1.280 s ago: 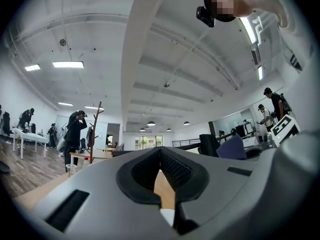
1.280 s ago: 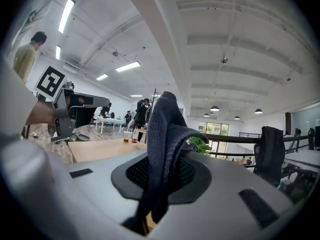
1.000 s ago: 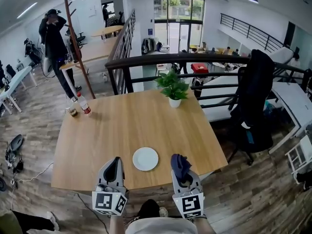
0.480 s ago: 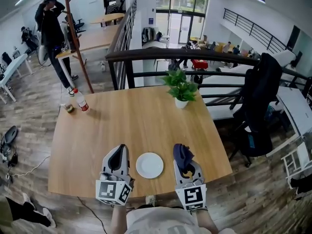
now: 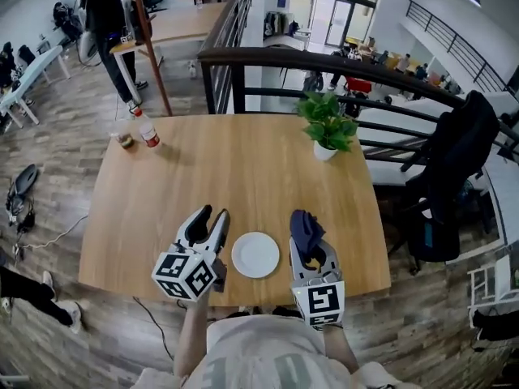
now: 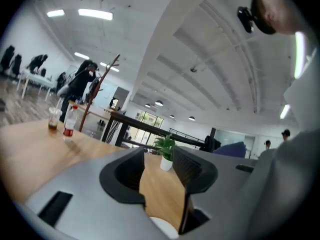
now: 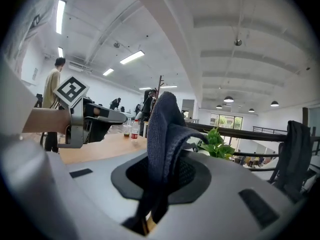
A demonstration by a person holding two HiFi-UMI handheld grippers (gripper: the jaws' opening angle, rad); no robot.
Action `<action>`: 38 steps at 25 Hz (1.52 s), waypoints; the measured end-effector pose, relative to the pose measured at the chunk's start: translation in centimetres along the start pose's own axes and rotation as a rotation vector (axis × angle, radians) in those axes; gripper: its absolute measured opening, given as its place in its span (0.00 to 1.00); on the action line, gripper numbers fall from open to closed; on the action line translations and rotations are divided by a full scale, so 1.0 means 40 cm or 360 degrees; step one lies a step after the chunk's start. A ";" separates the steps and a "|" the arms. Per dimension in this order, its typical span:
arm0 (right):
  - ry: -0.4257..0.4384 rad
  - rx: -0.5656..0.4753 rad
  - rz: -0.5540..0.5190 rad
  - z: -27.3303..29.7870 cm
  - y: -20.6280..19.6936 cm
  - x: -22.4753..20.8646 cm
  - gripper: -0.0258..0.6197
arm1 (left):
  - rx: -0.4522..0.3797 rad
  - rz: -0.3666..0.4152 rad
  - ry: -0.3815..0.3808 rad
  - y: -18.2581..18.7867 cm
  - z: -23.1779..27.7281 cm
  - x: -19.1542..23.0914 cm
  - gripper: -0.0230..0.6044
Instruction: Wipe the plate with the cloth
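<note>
A white plate (image 5: 255, 254) lies near the front edge of the wooden table (image 5: 243, 177). My left gripper (image 5: 209, 220) is just left of the plate and rolled to one side. Its jaws are opening and nothing is between them. In the left gripper view the gap between the left gripper's (image 6: 161, 173) jaws shows bare table, with a sliver of the plate (image 6: 165, 228) at the bottom. My right gripper (image 5: 306, 235), just right of the plate, is shut on a dark blue cloth (image 5: 304, 225). The cloth (image 7: 162, 129) stands bunched up out of the right gripper (image 7: 161, 176).
A potted plant (image 5: 327, 128) stands at the table's far right. A bottle (image 5: 147, 130) and a cup (image 5: 125, 140) sit at its far left corner. A black railing (image 5: 340, 63) runs behind the table. A chair with a black jacket (image 5: 454, 160) is at the right, and a person (image 5: 105, 6) stands far left.
My left gripper's jaws have gone from shut to parted, and the gripper has rolled sideways beside the plate. The right gripper keeps hold of the cloth. The head view has tilted further down.
</note>
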State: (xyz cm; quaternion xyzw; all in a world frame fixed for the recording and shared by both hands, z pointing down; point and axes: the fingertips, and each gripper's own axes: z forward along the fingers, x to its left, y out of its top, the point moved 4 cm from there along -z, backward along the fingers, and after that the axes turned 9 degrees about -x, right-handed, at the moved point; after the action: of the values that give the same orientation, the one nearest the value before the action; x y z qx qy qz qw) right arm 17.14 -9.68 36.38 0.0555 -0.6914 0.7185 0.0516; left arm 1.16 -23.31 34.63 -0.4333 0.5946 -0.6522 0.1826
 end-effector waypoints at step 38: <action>0.0290 0.0205 -0.0167 0.081 -0.101 -0.019 0.13 | 0.1045 -0.1179 0.0446 -0.638 -0.150 0.142 0.10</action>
State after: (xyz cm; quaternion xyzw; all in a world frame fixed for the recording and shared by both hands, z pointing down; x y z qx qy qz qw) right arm 18.51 -12.76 40.36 0.0294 -0.6323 0.7599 0.1480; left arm 0.37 -18.12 60.94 -0.4431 0.1837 -0.8773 -0.0157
